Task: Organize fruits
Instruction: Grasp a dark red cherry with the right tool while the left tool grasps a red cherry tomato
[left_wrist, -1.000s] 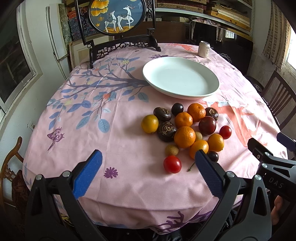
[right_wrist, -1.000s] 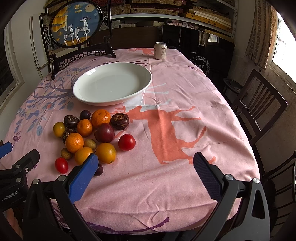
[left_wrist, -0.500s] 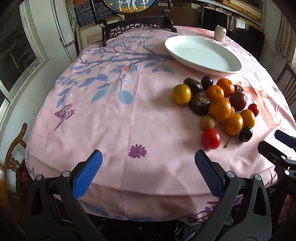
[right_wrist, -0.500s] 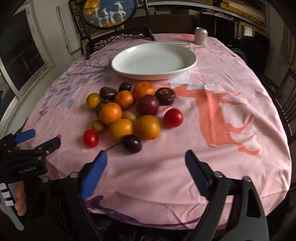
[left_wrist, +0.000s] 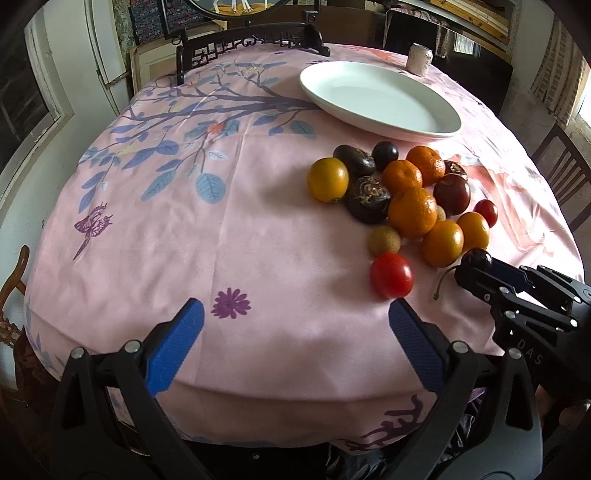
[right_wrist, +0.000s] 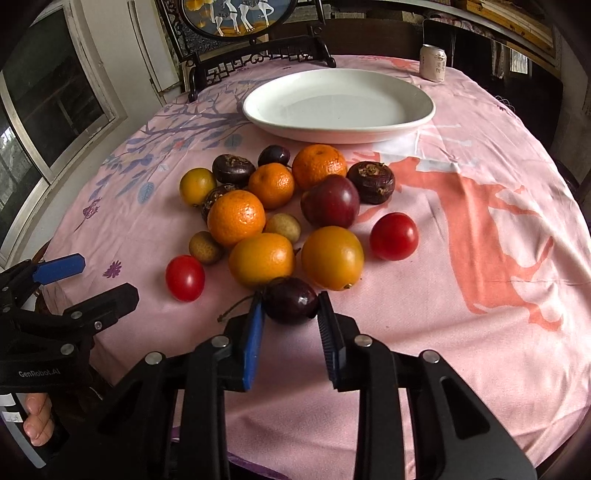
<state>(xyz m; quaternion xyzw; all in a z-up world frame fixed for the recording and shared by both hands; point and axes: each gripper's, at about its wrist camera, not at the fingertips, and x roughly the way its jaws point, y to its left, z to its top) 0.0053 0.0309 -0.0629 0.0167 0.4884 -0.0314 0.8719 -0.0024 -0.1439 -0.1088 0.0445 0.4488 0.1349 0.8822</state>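
Right wrist view: a dark cherry (right_wrist: 291, 300) with a curling stem lies on the pink tablecloth (right_wrist: 424, 332) at the near edge of the fruit pile, sitting squarely between the blue pads of the right gripper (right_wrist: 290, 306); the jaws are narrowed close against either side of the cherry, though whether the pads actually press it cannot be told, and the fruit rests on the cloth; just behind it sit two yellow-orange fruits (right_wrist: 332, 256), with a red tomato (right_wrist: 393, 236) to the right and another red tomato (right_wrist: 184, 277) to the left; farther back cluster mandarins (right_wrist: 236, 218), a dark plum (right_wrist: 330, 201), two small tan longans (right_wrist: 282, 228) and wrinkled brown water chestnuts (right_wrist: 371, 181); beyond the pile stands a white oval plate (right_wrist: 424, 110), bare inside, and a drink can (right_wrist: 433, 62) near the far edge of the table; a round painted screen (right_wrist: 236, 16) on a dark carved stand rises behind.

Left wrist view: the left gripper (left_wrist: 295, 317) hangs released, its blue pads spread wide over the cloth near a purple flower print (left_wrist: 232, 303), well apart from the cherry (left_wrist: 476, 258); the nearest red tomato (left_wrist: 391, 275) lies just ahead of its right pad; the right gripper (left_wrist: 480, 275) enters from the right side, its tips at the cherry.
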